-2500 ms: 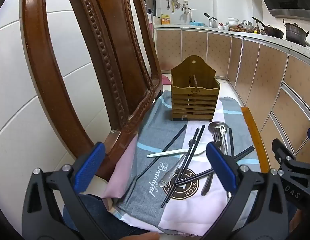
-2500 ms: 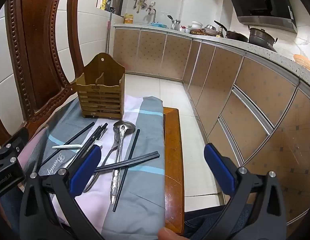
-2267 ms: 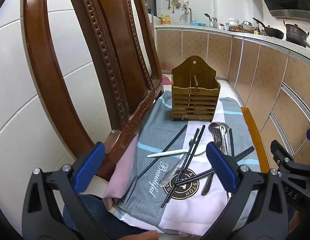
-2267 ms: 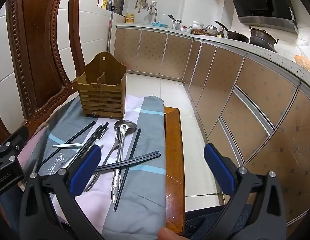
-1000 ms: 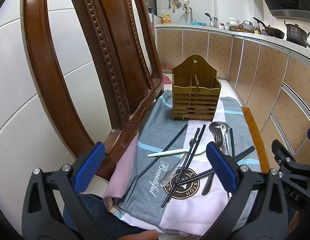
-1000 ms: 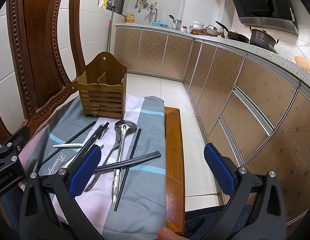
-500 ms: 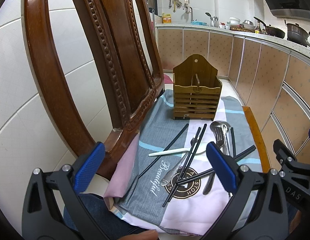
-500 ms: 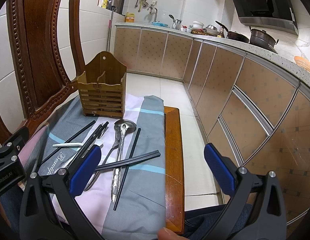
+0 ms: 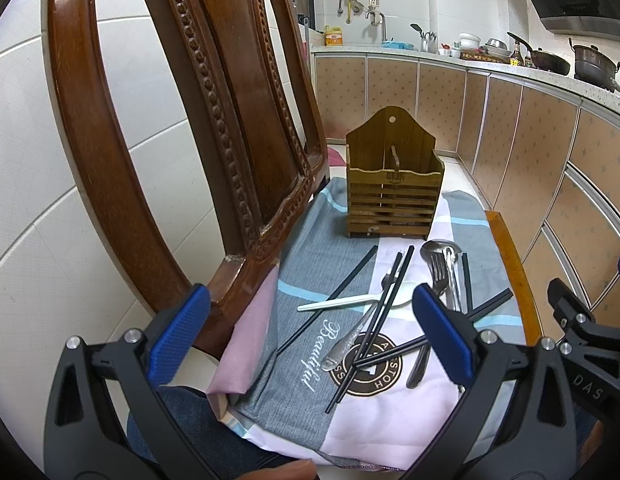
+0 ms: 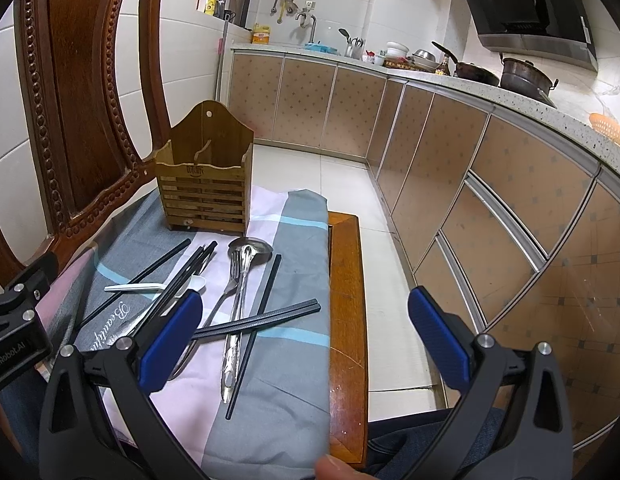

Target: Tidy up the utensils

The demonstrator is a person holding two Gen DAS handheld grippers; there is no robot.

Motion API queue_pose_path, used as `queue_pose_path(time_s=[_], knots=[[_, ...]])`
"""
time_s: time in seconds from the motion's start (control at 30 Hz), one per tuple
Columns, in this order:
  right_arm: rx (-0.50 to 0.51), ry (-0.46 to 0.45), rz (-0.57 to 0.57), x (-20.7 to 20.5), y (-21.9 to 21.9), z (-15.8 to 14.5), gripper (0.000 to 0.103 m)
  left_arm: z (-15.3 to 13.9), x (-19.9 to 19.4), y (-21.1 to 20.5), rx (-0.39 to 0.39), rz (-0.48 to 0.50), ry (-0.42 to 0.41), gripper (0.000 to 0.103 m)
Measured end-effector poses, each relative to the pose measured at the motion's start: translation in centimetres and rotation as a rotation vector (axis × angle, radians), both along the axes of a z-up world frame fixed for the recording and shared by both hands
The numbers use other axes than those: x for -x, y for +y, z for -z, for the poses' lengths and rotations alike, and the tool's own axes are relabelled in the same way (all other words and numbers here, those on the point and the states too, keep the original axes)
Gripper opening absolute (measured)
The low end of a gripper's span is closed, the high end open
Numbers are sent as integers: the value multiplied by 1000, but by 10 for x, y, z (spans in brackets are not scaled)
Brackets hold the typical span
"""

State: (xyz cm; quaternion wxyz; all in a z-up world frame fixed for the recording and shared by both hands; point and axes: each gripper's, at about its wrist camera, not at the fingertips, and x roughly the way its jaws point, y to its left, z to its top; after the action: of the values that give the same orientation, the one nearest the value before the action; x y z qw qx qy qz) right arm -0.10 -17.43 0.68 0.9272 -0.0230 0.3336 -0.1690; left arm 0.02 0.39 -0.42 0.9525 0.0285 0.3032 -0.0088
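A slatted wooden utensil holder [image 9: 393, 196] [image 10: 208, 186] stands upright at the far end of a cloth-covered chair seat, its compartments empty. In front of it lie several black chopsticks [image 9: 383, 304] [image 10: 266, 318], a metal ladle [image 9: 443, 254] [image 10: 240, 308], a fork [image 9: 427, 316] [image 10: 226, 292] and a white spoon [image 9: 345, 302] [image 10: 150, 288], loosely crossed. My left gripper [image 9: 310, 334] hovers open near the seat's front, over the utensils. My right gripper [image 10: 304, 330] is open, nothing between its fingers, over the seat's right edge.
A carved wooden chair back [image 9: 214, 128] [image 10: 82, 92] rises along the left. The grey and pink cloth [image 9: 321, 368] [image 10: 286, 380] covers the seat; bare wood rim [image 10: 345, 300] shows right. Kitchen cabinets [image 10: 489, 208] and tiled floor lie right. A person's legs in jeans show at the bottom.
Both views have drifted only slightly; the utensils and the holder lie where they were, and both grippers stay open.
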Motion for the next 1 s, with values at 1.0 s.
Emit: queue_pose_path(time_s=[1.0], knots=[[65,270,222,-21,-104,51,98,43,-18,-2,-173,-83,133,99]])
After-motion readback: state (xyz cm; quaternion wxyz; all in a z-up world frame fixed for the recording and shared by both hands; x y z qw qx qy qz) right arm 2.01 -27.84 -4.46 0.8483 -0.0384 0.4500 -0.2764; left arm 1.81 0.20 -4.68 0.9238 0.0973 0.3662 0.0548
